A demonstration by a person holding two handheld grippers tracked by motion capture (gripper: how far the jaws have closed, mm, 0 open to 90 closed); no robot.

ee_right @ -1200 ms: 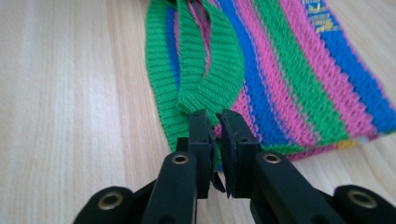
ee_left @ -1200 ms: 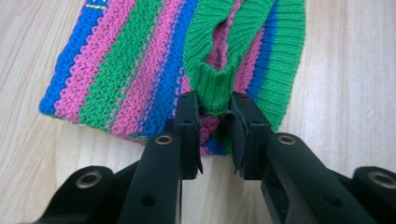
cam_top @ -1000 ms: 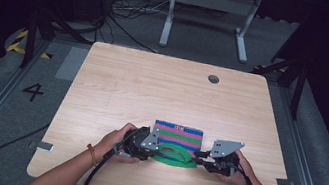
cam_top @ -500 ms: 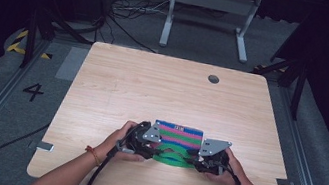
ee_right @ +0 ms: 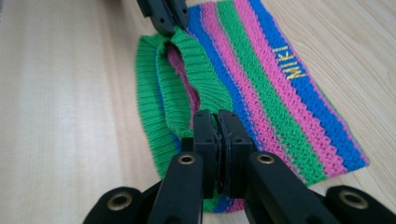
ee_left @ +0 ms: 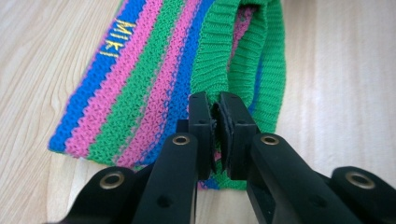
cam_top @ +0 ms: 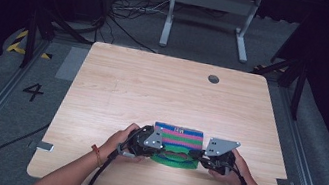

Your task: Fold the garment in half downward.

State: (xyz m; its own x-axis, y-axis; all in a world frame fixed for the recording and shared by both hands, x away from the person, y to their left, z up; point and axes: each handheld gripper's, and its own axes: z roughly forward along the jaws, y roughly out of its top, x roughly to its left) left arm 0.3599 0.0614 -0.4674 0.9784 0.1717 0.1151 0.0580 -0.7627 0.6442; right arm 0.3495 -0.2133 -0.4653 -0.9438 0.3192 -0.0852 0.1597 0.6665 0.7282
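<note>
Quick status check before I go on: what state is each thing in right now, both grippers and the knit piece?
Left gripper: shut on the green ribbed cuff of the knit piece.
Right gripper: shut on the same green cuff, at its other side.
Striped knit piece: lying on the table, cuff end toward the person, cuff mouth pulled slightly open between the two grippers.
Table: wooden top bearing the knit piece near its front edge.

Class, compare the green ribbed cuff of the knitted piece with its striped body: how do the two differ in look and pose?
The cuff is plain green and ribbed; the body has blue, pink and green stripes with yellow lettering. The cuff is pulled up where the left gripper and right gripper pinch it; the body lies flat on the table. Both are knitted.
</note>
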